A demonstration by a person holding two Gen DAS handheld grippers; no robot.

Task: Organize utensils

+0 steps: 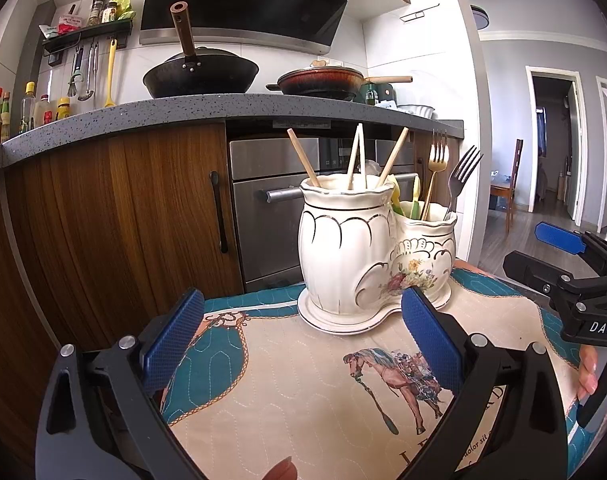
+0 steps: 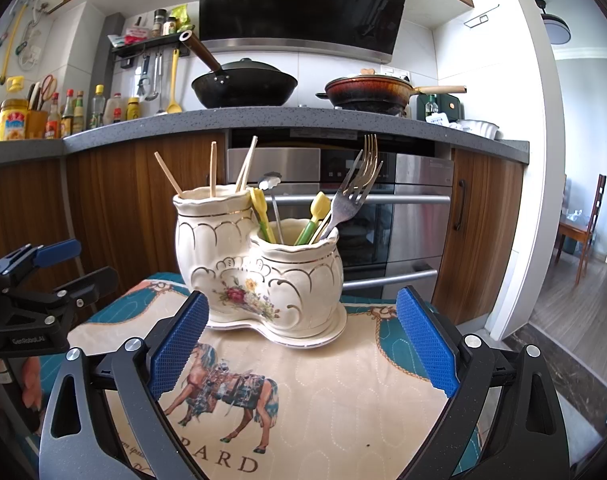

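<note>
Holder [image 2: 259, 272] of glazed ceramic, two joined pots on one saucer base, sitting mid-table on quilted horse-print cloth [image 2: 343, 392]. Likely heavy, hard, slick, chippable; better left in place, utensils moved one at a time. Chopsticks [image 2: 213, 168] in taller pot: thin, light, stiff wood, leaning loose; best pinched high on bare shaft, lifted straight up. Forks [image 2: 353, 192] in shorter pot, one gold, one steel: rigid, smooth metal, probably slippery; grip on neck below tines. Yellow-green plastic spoons [image 2: 317, 216] and small metal spoon [image 2: 272, 184] also in shorter pot, light, crowded close together, risk of dragging neighbours out.

Left tool [image 1: 301, 344] wide apart, holding nothing, short of holder. Right tool [image 2: 299, 344] likewise wide, nothing between pads, holder just ahead.

Cloth soft, slightly puckered, some grip under saucer. Table [image 2: 387, 302] small, edges near. Kitchen behind: grey counter [image 2: 263, 120], black wok [image 2: 243, 84], brown pan [image 2: 371, 90], steel oven [image 2: 403, 208], wood cabinets. Doorway and wooden chair off to the right.
</note>
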